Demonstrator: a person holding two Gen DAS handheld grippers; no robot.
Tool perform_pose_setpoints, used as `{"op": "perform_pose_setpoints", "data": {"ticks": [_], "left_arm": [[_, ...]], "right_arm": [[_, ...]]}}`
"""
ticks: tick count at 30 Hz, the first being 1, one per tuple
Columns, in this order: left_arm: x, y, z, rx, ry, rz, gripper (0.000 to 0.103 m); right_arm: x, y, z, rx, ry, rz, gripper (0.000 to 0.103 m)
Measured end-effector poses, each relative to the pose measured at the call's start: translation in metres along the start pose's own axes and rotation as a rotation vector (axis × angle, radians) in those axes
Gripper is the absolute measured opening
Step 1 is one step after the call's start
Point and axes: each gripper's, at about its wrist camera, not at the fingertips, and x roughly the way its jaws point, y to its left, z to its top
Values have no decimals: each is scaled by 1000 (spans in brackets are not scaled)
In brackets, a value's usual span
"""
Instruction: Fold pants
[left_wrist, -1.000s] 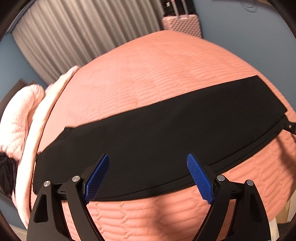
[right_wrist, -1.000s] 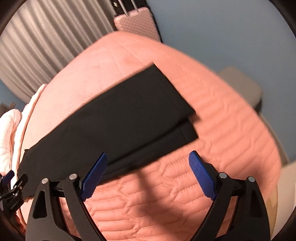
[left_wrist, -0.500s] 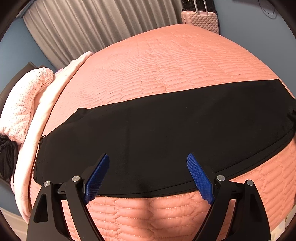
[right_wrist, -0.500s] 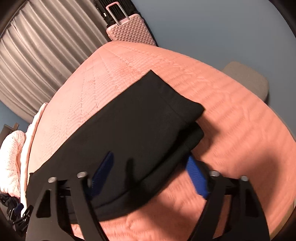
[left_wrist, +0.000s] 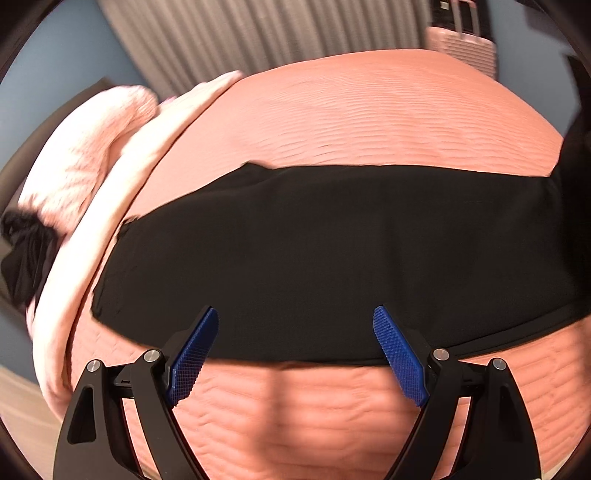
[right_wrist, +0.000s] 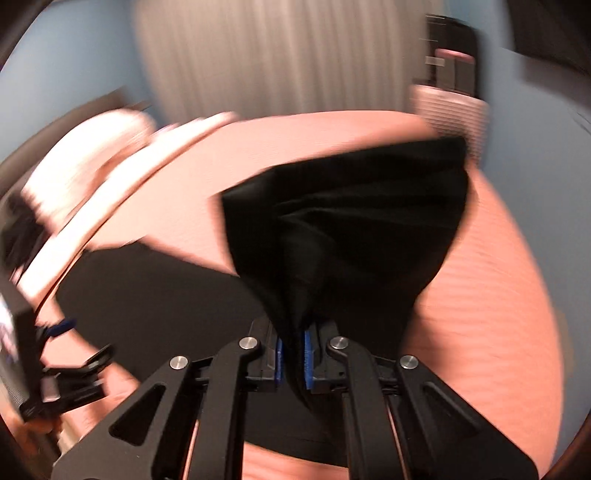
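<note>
Bedspread: right tool lifts pants.

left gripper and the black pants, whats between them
Nothing but bare pink quilted bedspread: in the left wrist view the open left gripper hovers at the pants' near edge.

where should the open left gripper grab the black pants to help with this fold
Take the near long edge of the black pants, coming in low from the front of the pink quilt. That edge lies flat and straight just ahead of the left gripper, whose jaws stand wide open. The right gripper is shut on the lifted end.
</note>
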Motion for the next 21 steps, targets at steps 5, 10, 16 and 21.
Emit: {"op": "perform_pose_setpoints", "data": {"ticks": [5,10,16,21], "left_arm": [[15,48,-17,-47,34,41,84],[26,74,-33,-72,64,41,84],[33,84,-39,-80,56,8,84],[38,85,-39,-86,56,-13,84]], "right_arm": [[98,97,-21,-102,181,156,7],[139,146,-49,-229,236,93,12],[94,158,-47,-251,186,113,85],[69,159,-10,-269,106,214,86]]}}
